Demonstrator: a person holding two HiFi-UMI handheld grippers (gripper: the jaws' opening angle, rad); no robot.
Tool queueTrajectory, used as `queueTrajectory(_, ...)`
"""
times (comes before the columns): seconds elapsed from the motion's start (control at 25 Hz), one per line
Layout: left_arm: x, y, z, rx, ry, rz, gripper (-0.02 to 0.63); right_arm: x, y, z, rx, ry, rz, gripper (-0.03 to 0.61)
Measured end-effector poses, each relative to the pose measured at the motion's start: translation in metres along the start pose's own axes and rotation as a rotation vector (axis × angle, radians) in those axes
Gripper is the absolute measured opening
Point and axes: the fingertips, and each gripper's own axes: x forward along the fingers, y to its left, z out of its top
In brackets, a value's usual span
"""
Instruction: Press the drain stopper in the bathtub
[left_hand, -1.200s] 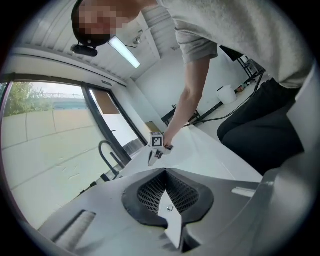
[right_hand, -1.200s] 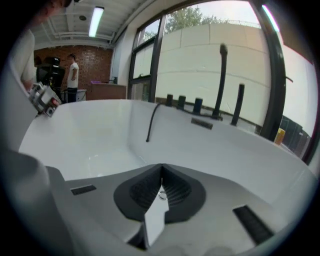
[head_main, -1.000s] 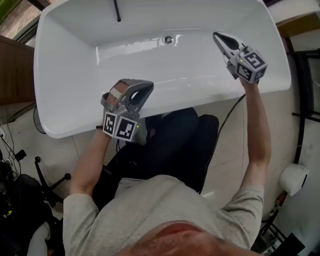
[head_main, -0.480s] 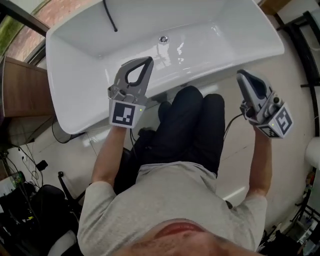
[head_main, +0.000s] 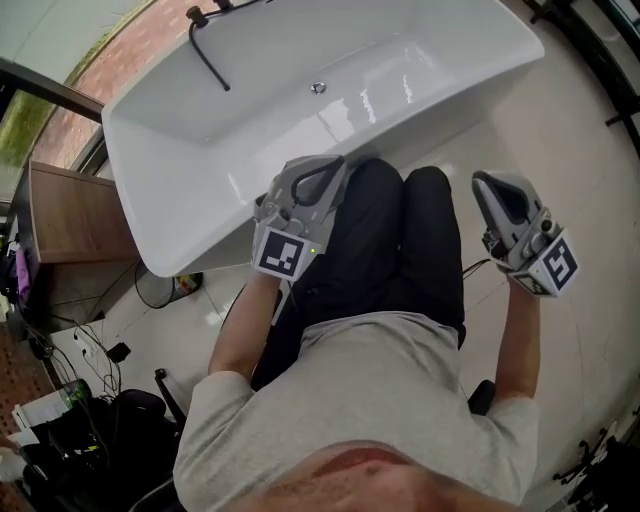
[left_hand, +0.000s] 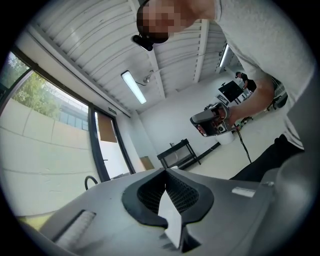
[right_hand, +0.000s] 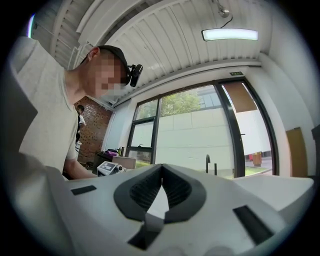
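Note:
The white bathtub (head_main: 200, 215) lies across the top of the head view, with the small round metal drain stopper (head_main: 318, 88) on its floor. A black faucet (head_main: 205, 45) curves over its far left rim. My left gripper (head_main: 337, 161) is shut and empty, held above the person's lap just beside the tub's near rim. My right gripper (head_main: 483, 181) is also shut and empty, out over the floor to the right of the knees. Both gripper views look up into the room: the left gripper (left_hand: 165, 171) and the right gripper (right_hand: 161, 166) each show jaws closed together.
A wooden cabinet (head_main: 62, 215) stands left of the tub. Cables and a chair base (head_main: 130, 410) clutter the floor at lower left. A black rack (head_main: 610, 40) stands at the upper right. Tall windows (right_hand: 200, 145) line the wall behind the tub.
Both grippers have drawn back from the tub: the right one left the tub's right end and dropped beside the knees, the left one came back to the lap. The tub now sits farther away.

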Motion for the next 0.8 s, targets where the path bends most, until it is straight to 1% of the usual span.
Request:
queueTrajectory(0.16, -0.012, -0.009, 0.000, -0.002, 0.020, -0.006, 0.009, -0.020, 0.011, -0.011, 0.044, 0.003, -0.033, 0.000)
queueTrajectory(0.24, -0.023, -0.007, 0.002, 0.000, 0.032, 0.016, 0.009, -0.026, 0.019, -0.016, 0.059, 0.012, -0.029, 0.000)
queueTrajectory(0.36, -0.043, -0.008, 0.005, -0.025, 0.044, 0.060, 0.009, -0.034, 0.030, -0.027, 0.097, 0.027, -0.022, 0.000)
queueTrajectory(0.48, -0.059, -0.013, 0.007, -0.020, 0.049, 0.075, 0.009, -0.036, 0.042, -0.039, 0.124, 0.025, -0.020, 0.000)
queueTrajectory(0.56, -0.069, -0.015, 0.013, -0.017, 0.029, 0.079, 0.009, -0.032, 0.055, -0.040, 0.128, 0.007, -0.016, 0.000)
queueTrajectory(0.68, -0.079, -0.023, 0.026, -0.034, -0.018, 0.070, 0.009, -0.027, 0.084, -0.031, 0.121, -0.020, 0.001, 0.000)
queueTrajectory(0.8, -0.082, -0.037, 0.049, -0.056, -0.097, 0.033, 0.009, -0.025, 0.110, -0.019, 0.073, -0.024, 0.037, 0.000)
